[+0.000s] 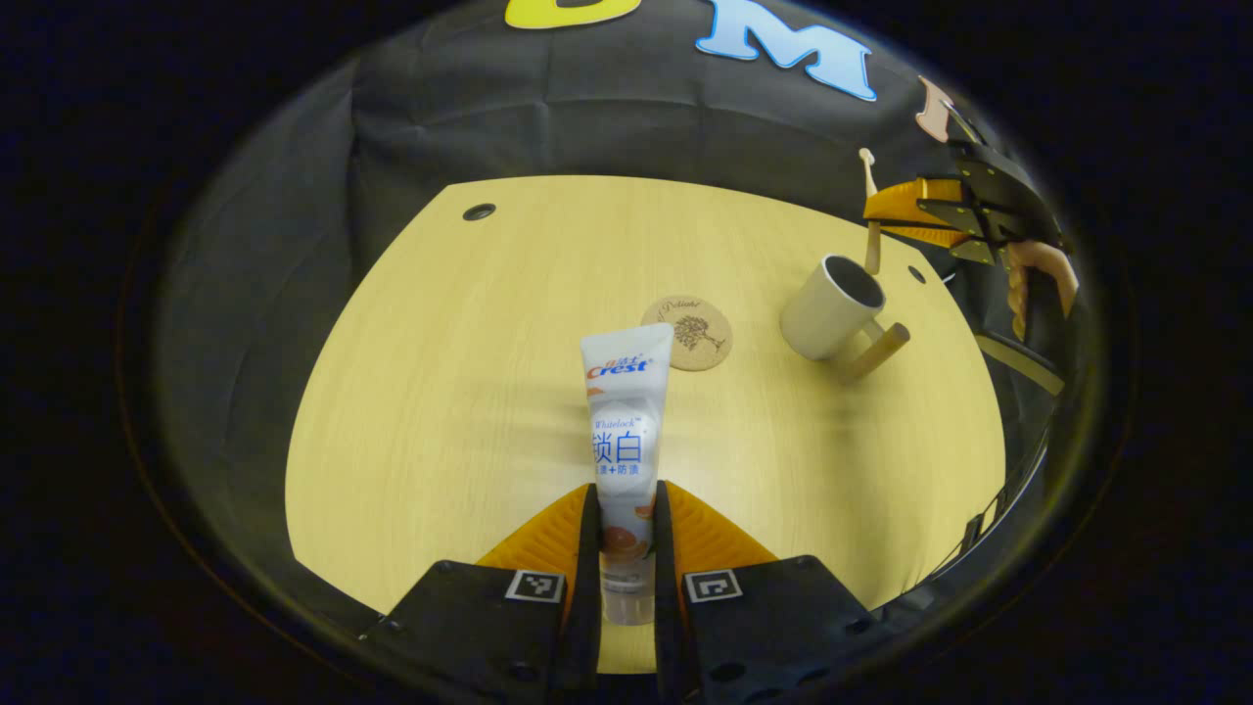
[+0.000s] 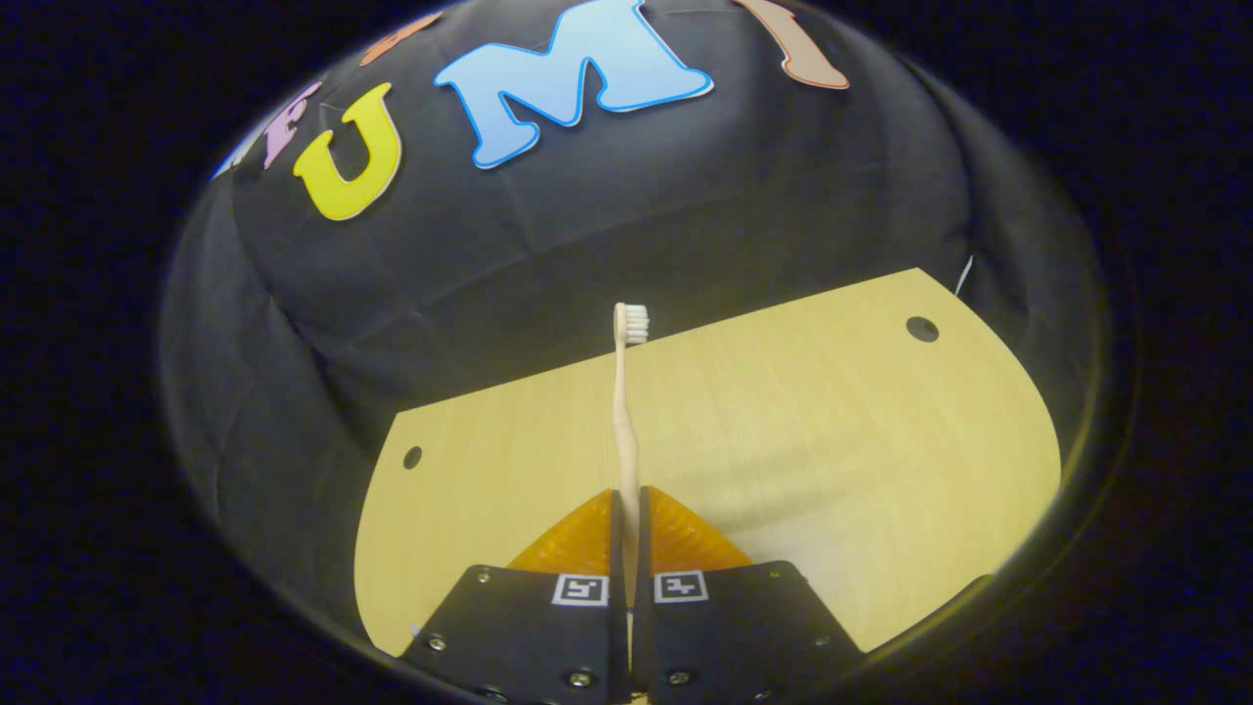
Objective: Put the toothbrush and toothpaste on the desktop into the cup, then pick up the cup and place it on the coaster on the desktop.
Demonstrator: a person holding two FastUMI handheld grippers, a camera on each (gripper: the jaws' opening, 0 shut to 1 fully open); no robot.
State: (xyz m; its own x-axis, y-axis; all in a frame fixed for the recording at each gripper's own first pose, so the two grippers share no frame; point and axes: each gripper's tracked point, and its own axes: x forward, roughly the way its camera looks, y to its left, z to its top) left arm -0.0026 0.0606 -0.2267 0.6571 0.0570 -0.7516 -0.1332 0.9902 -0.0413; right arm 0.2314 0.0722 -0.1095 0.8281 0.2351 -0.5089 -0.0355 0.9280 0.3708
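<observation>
left gripper view: the left gripper (image 1: 626, 529) is clamped on the toothpaste tube (image 1: 625, 431), both fingers pressed against its lower end near the cap. the tube points forward, away from the camera, with its flat crimped end farthest out, held above the wooden desktop (image 1: 470, 392). beyond the tube's far end a round cork coaster (image 1: 687, 333) lies flat on the desk, bare. to the right of the coaster, well apart from it, stands the pale cup (image 1: 832, 305) with a wooden handle, looking tilted in the fisheye. the right gripper (image 1: 886, 225) hangs over the cup with a hand (image 1: 1038, 274) behind it, and the toothbrush (image 1: 870, 211) it carries reaches down to the cup's mouth; whether the lower end is already inside the rim is hard to tell at this edge of the lens.

right gripper view: the right gripper (image 2: 626, 519) has its fingers drawn nearly together, gripping the toothbrush (image 2: 624, 411) by the handle. the bristle head is at the far end, facing right, seen against the dark wall cloth (image 2: 587, 245). below lies bare desktop (image 2: 832, 431).
</observation>
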